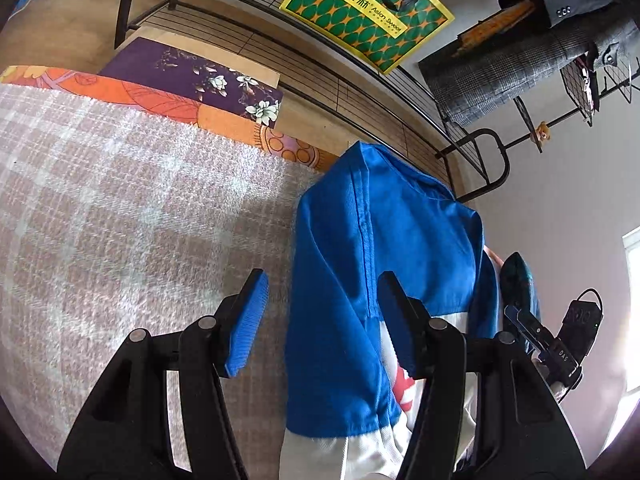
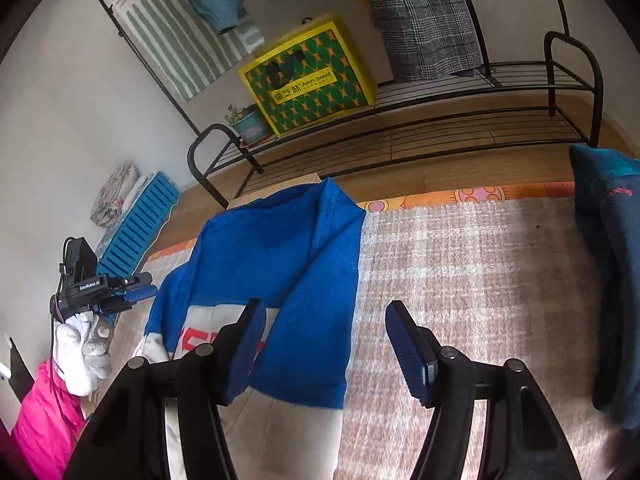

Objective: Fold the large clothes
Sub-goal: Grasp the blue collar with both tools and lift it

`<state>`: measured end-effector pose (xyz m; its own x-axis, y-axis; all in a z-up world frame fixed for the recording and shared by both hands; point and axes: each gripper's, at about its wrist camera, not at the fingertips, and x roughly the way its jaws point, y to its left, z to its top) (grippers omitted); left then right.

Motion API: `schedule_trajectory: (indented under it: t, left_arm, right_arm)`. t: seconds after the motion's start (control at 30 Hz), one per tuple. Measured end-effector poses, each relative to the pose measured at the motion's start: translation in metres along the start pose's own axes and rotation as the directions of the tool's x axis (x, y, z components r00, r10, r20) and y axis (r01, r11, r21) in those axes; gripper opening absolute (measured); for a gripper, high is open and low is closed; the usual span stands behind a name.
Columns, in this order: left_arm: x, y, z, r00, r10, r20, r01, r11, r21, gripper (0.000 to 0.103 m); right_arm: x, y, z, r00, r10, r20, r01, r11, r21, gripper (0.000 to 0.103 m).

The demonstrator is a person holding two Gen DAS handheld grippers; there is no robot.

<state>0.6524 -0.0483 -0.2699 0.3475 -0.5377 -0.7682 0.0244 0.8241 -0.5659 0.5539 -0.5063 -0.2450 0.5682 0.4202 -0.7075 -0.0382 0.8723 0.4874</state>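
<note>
A blue and white jacket (image 1: 360, 264) lies folded into a long narrow shape on a pink and white checked blanket (image 1: 120, 208). My left gripper (image 1: 320, 320) is open and empty above the jacket's left edge; its right finger is over the blue cloth. In the right wrist view the jacket (image 2: 280, 264) has a blue sleeve folded over its body, with white cloth and red lettering below. My right gripper (image 2: 324, 344) is open and empty above the jacket's right edge. The left gripper (image 2: 120, 292) also shows there, held in a white-gloved hand.
A black metal rack (image 2: 440, 128) stands beyond the bed with a yellow-green box (image 2: 308, 76) and a potted plant (image 2: 248, 124). A dark teal cushion (image 2: 612, 264) lies at the blanket's right. Clothes hang above the rack. A purple floral cloth (image 1: 192, 76) lies beyond the blanket.
</note>
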Motion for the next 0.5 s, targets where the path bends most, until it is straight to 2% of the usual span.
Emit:
schedule_trajectory:
  t: [0.2,0.3,0.37,0.47,0.5]
  left_arm:
    - [0.031,-0.008,0.011,1.000,0.015,-0.022,-0.015,1.000,0.018,0.058]
    - [0.036,-0.019,0.013,0.999,0.048,0.010,-0.049,0.997,0.064,0.057]
    - [0.041,-0.024,0.011,0.998,0.061,0.026,-0.063,0.994,0.087,0.031]
    - [0.046,-0.034,0.005,0.992,0.116,0.056,-0.123,0.984,0.128,0.006]
    - [0.045,-0.036,0.004,0.990,0.126,0.064,-0.133,0.982,0.133,0.005]
  right_arm:
    - [0.043,-0.004,0.015,1.000,0.008,-0.022,-0.007,0.999,0.032,0.063]
    - [0.063,0.003,0.017,0.999,-0.009,-0.050,0.009,1.000,0.012,0.058]
    - [0.075,0.011,0.016,0.996,-0.038,-0.079,0.036,0.999,-0.022,0.043]
    - [0.080,0.018,0.013,0.993,-0.092,-0.079,0.088,0.995,-0.057,0.031]
    - [0.079,0.018,0.013,0.993,-0.087,-0.074,0.083,0.995,-0.056,0.027]
